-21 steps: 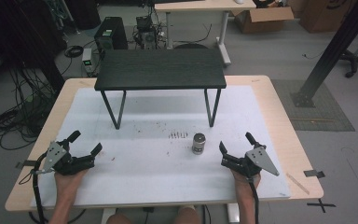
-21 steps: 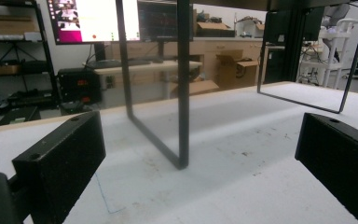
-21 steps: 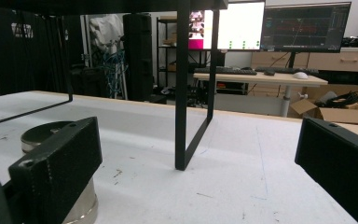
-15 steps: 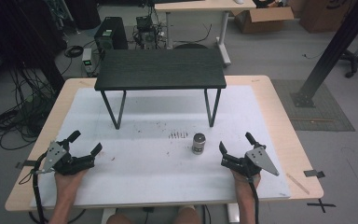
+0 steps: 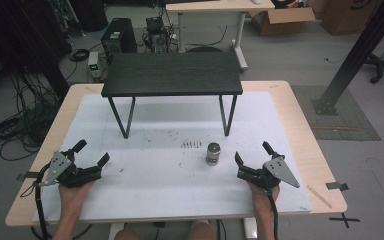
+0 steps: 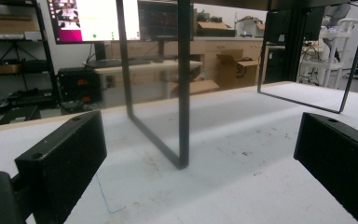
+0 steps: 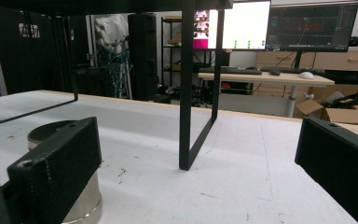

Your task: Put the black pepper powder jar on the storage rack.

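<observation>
The small metal cylinder stands upright on the white mat, a little right of the table's middle, and your right gripper lies just beside it at about four o'clock, not touching. In the right gripper view that cylinder is mostly hidden: the near jaw covers its front, so you see a strip of the top rim and a bit of the lower wall, and the picture's bottom edge cuts off its base. You cannot read any marking on it.

Your right gripper's jaws stand wide apart with nothing between them; the cylinder sits off to the side of the gap, behind one jaw. Your left gripper rests well away at about nine o'clock from the cylinder, jaws likewise spread with bare mat between them. Your forearms are cut off by the bottom edge of the high view.

At about eleven o'clock from the cylinder stands the small black table on thin legs; its right front leg comes down near the cylinder at about one o'clock. In both gripper views its top is cropped by the upper edge. A row of small dark marks lies on the mat just left of the cylinder, too small to make out.
</observation>
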Action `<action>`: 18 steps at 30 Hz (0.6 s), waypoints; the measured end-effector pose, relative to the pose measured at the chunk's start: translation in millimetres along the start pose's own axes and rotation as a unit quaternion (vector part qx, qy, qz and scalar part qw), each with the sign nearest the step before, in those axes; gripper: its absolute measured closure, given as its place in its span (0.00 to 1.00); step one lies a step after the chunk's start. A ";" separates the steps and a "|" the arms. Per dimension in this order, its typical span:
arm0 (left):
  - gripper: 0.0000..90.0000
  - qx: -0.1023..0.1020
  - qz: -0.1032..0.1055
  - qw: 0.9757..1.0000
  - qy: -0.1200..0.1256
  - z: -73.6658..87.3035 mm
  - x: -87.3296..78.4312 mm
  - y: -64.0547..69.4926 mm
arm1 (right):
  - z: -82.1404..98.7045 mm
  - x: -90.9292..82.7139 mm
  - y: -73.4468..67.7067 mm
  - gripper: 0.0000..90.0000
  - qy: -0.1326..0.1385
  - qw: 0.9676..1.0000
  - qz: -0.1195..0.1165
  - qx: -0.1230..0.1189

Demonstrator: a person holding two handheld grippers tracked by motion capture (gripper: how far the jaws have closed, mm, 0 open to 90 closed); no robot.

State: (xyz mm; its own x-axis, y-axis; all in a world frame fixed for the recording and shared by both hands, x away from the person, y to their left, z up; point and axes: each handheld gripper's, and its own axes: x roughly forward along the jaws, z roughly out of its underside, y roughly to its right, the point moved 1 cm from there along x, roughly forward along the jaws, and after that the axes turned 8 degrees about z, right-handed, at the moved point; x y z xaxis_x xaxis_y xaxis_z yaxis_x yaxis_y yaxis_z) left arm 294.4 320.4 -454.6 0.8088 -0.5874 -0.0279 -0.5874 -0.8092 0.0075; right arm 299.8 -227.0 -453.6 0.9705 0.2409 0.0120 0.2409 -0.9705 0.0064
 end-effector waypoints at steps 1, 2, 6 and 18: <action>0.03 0.000 0.000 1.000 0.000 0.0 0.0 0.0 | 0.0 0.2 0.1 0.00 -0.001 1.000 0.000 0.000; 0.03 0.000 0.000 1.000 0.000 0.0 0.0 0.0 | -0.1 0.2 0.2 0.00 -0.001 1.000 0.000 0.001; 0.03 0.000 -0.001 1.000 0.000 0.0 0.0 0.0 | -0.2 -0.1 0.7 0.00 0.001 1.000 -0.001 0.003; 0.04 -0.002 -0.001 1.000 0.000 0.0 0.3 -0.2 | -12.2 -2.7 -1.1 0.00 -0.009 0.999 -0.050 -0.015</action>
State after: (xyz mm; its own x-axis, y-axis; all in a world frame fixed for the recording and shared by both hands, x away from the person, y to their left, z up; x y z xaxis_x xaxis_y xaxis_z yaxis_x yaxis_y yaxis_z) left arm 294.8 320.4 -454.5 0.8105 -0.5850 -0.0287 -0.5850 -0.8110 0.0107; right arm 296.7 -226.6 -441.5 0.9414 0.3372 -0.0077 0.3372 -0.9407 0.0368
